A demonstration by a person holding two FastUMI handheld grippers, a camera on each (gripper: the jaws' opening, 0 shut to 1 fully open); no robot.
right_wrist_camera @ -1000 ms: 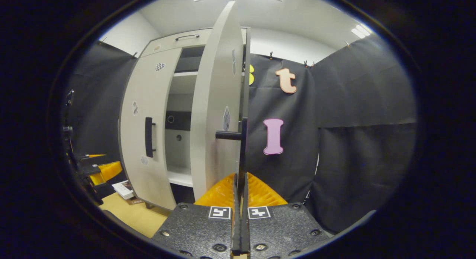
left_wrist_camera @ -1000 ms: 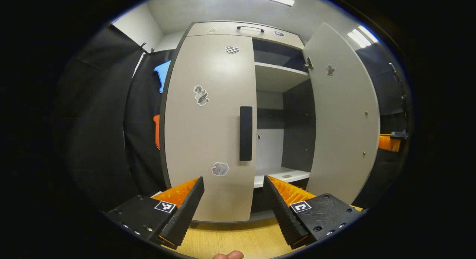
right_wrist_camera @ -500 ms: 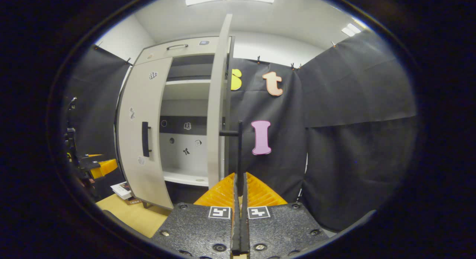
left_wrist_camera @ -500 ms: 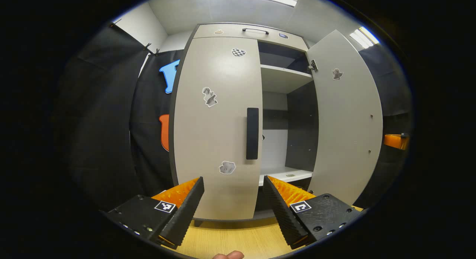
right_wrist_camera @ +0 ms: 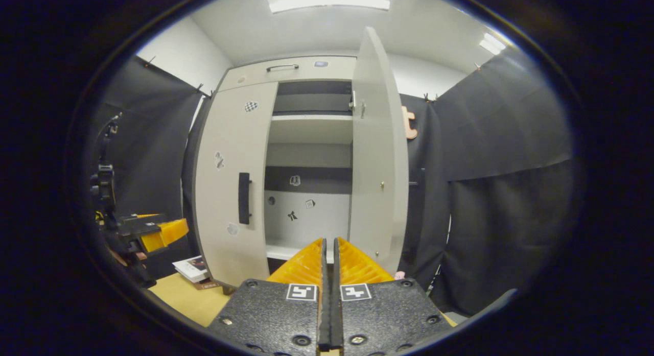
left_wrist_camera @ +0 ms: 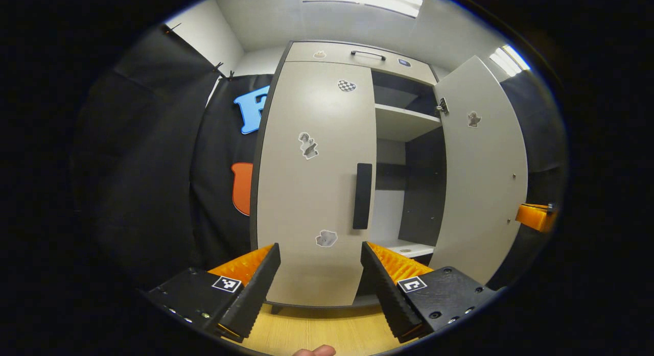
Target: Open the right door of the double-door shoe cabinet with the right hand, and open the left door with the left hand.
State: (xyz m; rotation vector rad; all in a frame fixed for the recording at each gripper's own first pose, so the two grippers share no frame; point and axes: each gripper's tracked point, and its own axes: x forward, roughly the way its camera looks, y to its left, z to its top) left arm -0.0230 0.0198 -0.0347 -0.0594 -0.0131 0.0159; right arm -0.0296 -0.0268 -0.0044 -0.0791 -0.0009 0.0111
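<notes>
I am seeing the right door (right_wrist_camera: 380,157) standing swung wide, with my right gripper (right_wrist_camera: 329,254) free of it, jaws pressed together on nothing. I am holding the left gripper (left_wrist_camera: 321,266) with jaws wide just below the handle (left_wrist_camera: 362,195) of the left door (left_wrist_camera: 317,182), which I judge is not yet opened.

doors (left_wrist_camera: 317,192): light grey-beige, plain
handle (left_wrist_camera: 362,195): black
heart sticker (left_wrist_camera: 347,85): blk/wht checks
cabinet (right_wrist_camera: 306,177) inside: dk grey band, white back
shelf (left_wrist_camera: 403,123): white
floor (left_wrist_camera: 317,330): light wood grain
</notes>
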